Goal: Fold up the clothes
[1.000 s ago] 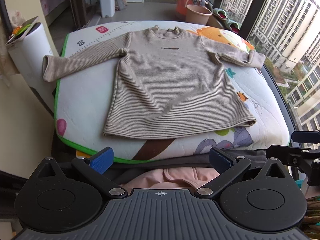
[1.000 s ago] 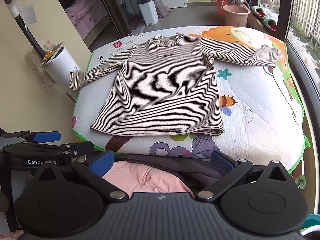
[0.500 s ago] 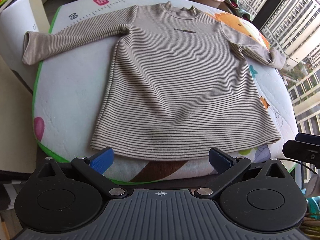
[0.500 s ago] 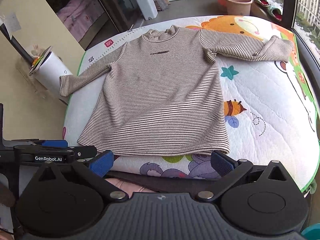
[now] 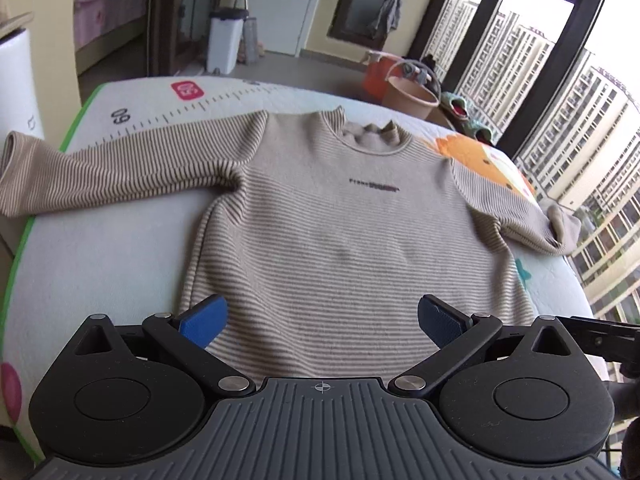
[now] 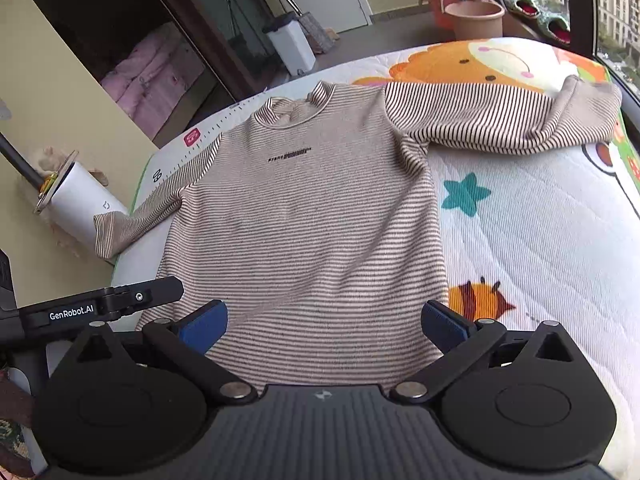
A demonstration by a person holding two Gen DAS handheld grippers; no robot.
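Observation:
A beige striped long-sleeved sweater (image 5: 344, 248) lies flat, front up, on a padded cartoon play mat (image 5: 100, 248), both sleeves spread out sideways. It also shows in the right wrist view (image 6: 304, 232). My left gripper (image 5: 322, 318) is open and empty, its blue pads over the sweater's lower body near the hem. My right gripper (image 6: 323, 326) is open and empty, also over the lower body near the hem. The left gripper's arm (image 6: 108, 304) shows at the left of the right wrist view. The hem itself is hidden behind both grippers.
A white cylinder (image 6: 80, 204) stands off the mat's left edge. Plastic buckets (image 6: 472, 16) and slippers (image 6: 536, 12) sit beyond the far edge. A white bin (image 5: 224, 44) stands on the floor behind. Windows run along the right side. Bare mat (image 6: 540, 240) lies right of the sweater.
Both grippers have moved forward from in front of the mat's near edge to over the sweater's lower part. The pink clothing below the edge has dropped out of view. Both stay open.

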